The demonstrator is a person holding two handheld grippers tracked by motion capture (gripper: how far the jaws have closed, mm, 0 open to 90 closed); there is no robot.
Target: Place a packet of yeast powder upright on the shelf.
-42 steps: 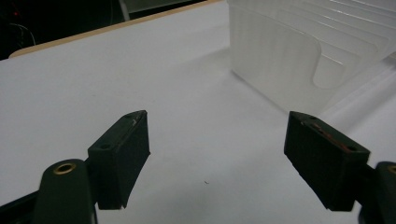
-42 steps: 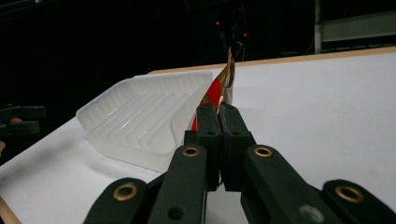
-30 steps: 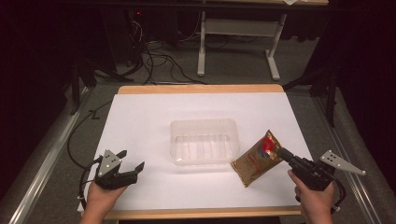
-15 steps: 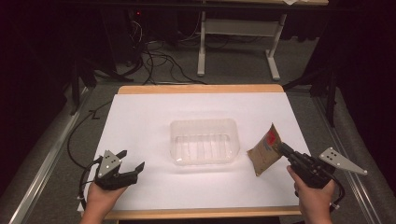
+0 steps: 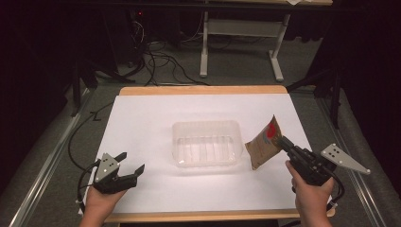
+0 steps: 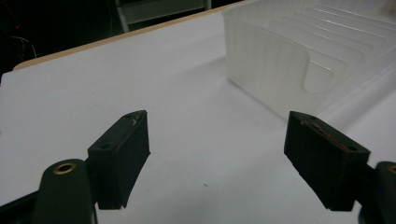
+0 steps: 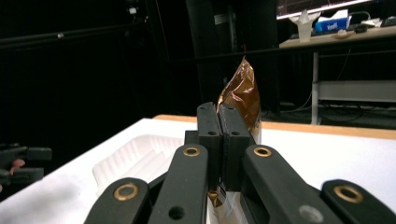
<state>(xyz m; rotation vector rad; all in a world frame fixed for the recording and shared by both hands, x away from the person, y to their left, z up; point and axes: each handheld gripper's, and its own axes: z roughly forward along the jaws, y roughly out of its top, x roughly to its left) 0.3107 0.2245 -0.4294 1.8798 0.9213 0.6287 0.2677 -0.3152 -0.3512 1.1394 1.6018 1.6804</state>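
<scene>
Snack bag (image 5: 265,143) hangs at center right, pinched tight by our right gripper (image 5: 285,142) beside the clear tray (image 5: 206,143). Held by its edge, it could slip out. Our left gripper (image 5: 131,165) waits wide open, empty.

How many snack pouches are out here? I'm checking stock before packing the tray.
1. The brown pouch is clamped in the right gripper, held up just right of the clear tray, which looks empty.
</scene>
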